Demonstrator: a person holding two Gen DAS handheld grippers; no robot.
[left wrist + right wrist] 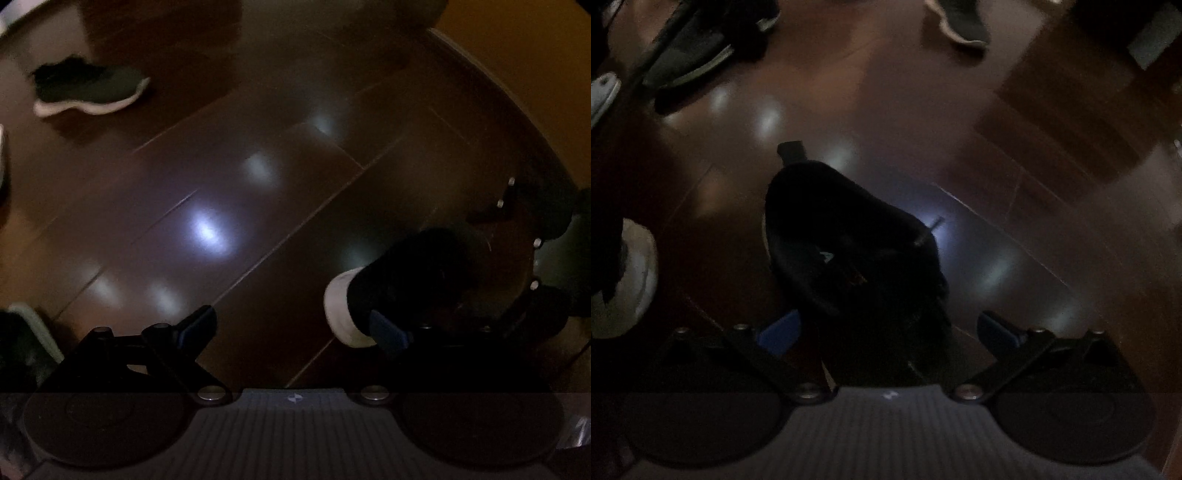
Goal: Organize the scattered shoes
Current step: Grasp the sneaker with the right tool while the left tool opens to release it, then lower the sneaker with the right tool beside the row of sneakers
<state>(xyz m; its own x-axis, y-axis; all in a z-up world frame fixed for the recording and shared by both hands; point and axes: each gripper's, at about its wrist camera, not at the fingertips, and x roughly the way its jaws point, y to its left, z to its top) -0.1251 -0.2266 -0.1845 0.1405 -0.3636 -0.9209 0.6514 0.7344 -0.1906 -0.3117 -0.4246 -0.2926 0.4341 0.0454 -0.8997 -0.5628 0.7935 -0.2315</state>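
Shoes lie scattered over a dark, glossy wooden floor. The right gripper has its fingers spread wide, and a black shoe sits between them, reaching away from the tips; whether the blue pads touch it is too dim to tell. The left gripper is spread apart too, empty floor between its fingers, with a black white-toed shoe against its right finger. Far ahead to its left lies a dark sneaker with a white sole.
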